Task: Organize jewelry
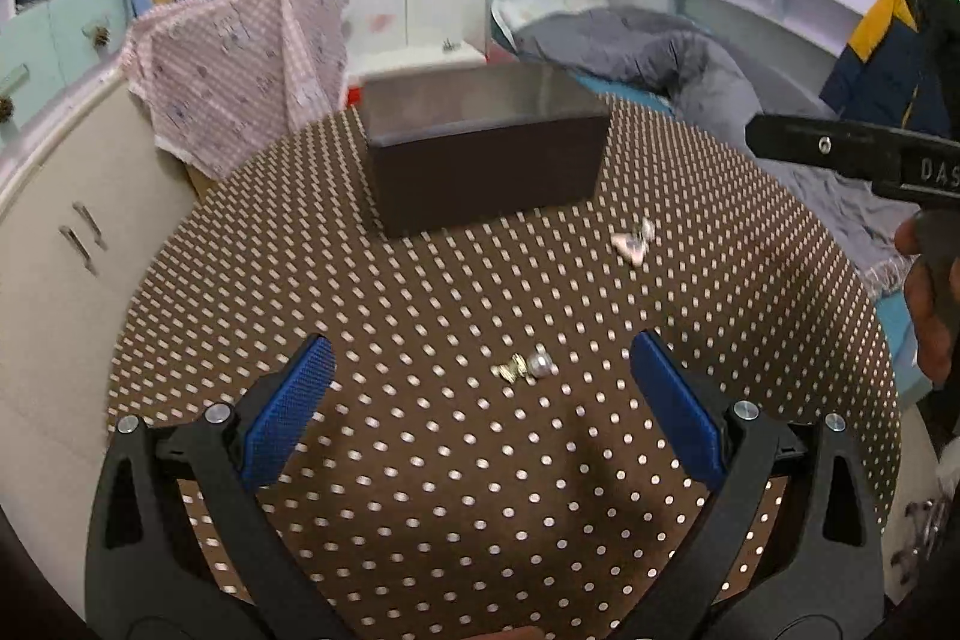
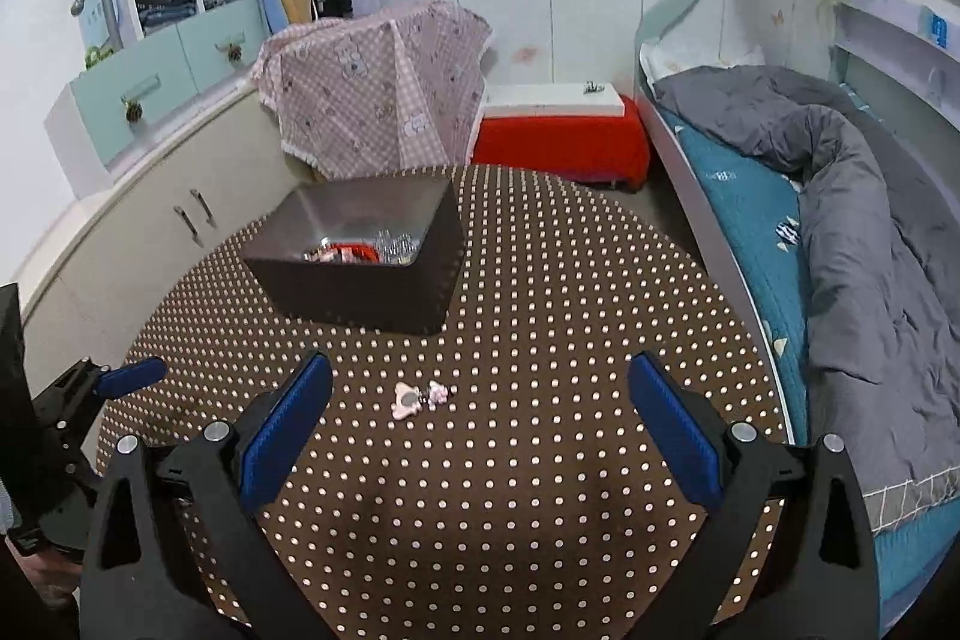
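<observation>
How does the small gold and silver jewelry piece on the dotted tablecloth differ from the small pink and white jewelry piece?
The small gold and silver jewelry piece looks metallic, with a round silver bead; the small pink and white jewelry piece is pale and flatter looking. The gold and silver piece lies between the open fingers of the left gripper, farther from the dark brown box; the pink piece lies before the open right gripper. Both rest on the brown dotted tablecloth, outside the box.

One dark box [image 2: 354, 274] on one dotted round table [image 2: 540, 490]; two loose jewelry pieces outside it: one gold-and-pearl earring [image 1: 523, 367]; one pink ornament [image 2: 419, 397]; several more trinkets inside box, uncountable; two grippers.
</observation>
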`<control>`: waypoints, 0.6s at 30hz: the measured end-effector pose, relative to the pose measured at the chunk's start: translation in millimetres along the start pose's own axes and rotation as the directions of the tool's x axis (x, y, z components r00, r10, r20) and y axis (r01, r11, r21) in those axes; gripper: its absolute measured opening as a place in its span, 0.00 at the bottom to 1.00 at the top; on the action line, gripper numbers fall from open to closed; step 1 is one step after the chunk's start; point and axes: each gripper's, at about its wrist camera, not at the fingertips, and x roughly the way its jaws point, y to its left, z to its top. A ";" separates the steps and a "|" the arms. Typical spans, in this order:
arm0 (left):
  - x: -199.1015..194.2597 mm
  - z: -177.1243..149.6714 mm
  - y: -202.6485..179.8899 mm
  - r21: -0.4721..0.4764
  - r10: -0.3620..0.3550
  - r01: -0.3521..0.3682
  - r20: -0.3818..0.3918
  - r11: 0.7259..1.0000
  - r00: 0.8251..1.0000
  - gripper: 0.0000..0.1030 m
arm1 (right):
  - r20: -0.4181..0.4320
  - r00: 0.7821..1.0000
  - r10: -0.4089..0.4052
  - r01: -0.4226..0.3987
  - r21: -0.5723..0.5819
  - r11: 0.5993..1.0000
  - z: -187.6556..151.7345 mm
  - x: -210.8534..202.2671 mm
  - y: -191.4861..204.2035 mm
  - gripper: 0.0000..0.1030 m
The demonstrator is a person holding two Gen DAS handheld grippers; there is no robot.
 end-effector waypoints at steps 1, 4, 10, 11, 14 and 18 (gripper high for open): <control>3.5 -2.2 -0.7 0.000 -0.003 0.003 -0.009 1.000 1.000 0.94 | -0.009 1.000 0.002 -0.002 0.000 1.000 -1.0 3.2 0.4 0.92; 17.4 -6.1 -2.0 -0.005 -0.021 0.020 -0.051 1.000 0.998 0.86 | -0.034 0.999 -0.001 0.001 -0.006 1.000 -4.8 12.9 1.4 0.92; 35.9 -7.3 -1.4 -0.019 -0.071 0.069 -0.098 0.997 0.993 0.67 | -0.068 0.998 0.002 -0.003 -0.006 1.000 -10.8 26.3 -0.2 0.92; 36.6 -6.6 -2.0 -0.018 -0.082 0.080 -0.096 0.997 0.992 0.58 | -0.071 0.997 0.003 -0.003 -0.007 1.000 -11.5 27.9 0.0 0.92; 38.6 -3.4 -0.8 -0.016 -0.124 0.123 -0.096 0.992 0.988 0.32 | -0.089 0.996 0.001 -0.002 -0.013 1.000 -14.4 35.2 0.8 0.92; 38.1 -3.4 -5.1 0.007 -0.154 0.155 -0.099 0.988 0.983 0.18 | -0.109 0.994 0.005 -0.008 -0.028 1.000 -15.8 44.5 4.0 0.92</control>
